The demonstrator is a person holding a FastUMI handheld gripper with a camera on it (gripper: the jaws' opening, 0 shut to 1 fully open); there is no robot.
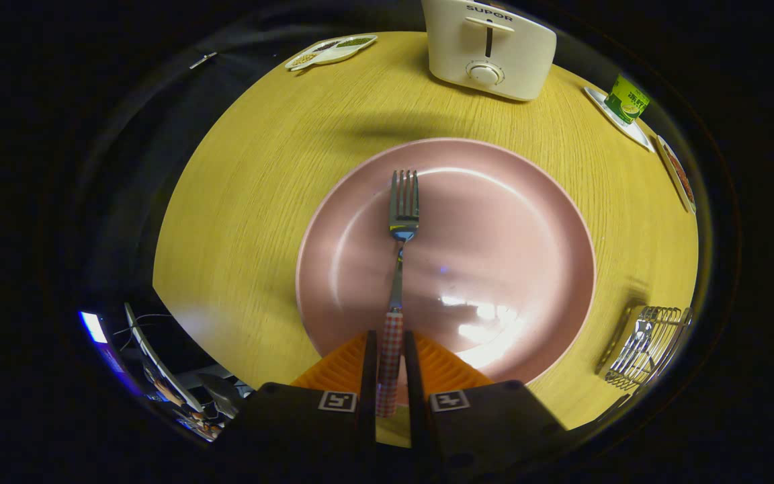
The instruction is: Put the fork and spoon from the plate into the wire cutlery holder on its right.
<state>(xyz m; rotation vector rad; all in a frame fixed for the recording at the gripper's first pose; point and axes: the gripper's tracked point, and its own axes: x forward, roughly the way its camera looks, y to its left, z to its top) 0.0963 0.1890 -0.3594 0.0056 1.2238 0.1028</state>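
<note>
At far left beyond the table (259,202) edge, a lit screen (93,327) and cluttered gear, too small to tell apart. At the table's far left, a divided dish (330,51) with dark and pale fillings. Mid-table, a pink plate (514,222), with the fork (402,222) lying along it, tines pointing away toward the toaster (489,48) at the far edge. Checked handle of the fork ran back between the fingers of the gripper (388,366); jaws stood close on either side of it, seemingly clamped on the handle. Right of the toaster, a green can (627,99) on a white tray (635,131), then another flat dish (679,176) at the rim. Nearer on the right, well apart from the plate, the wire holder (649,346), with something metallic inside, possibly the spoon.
</note>
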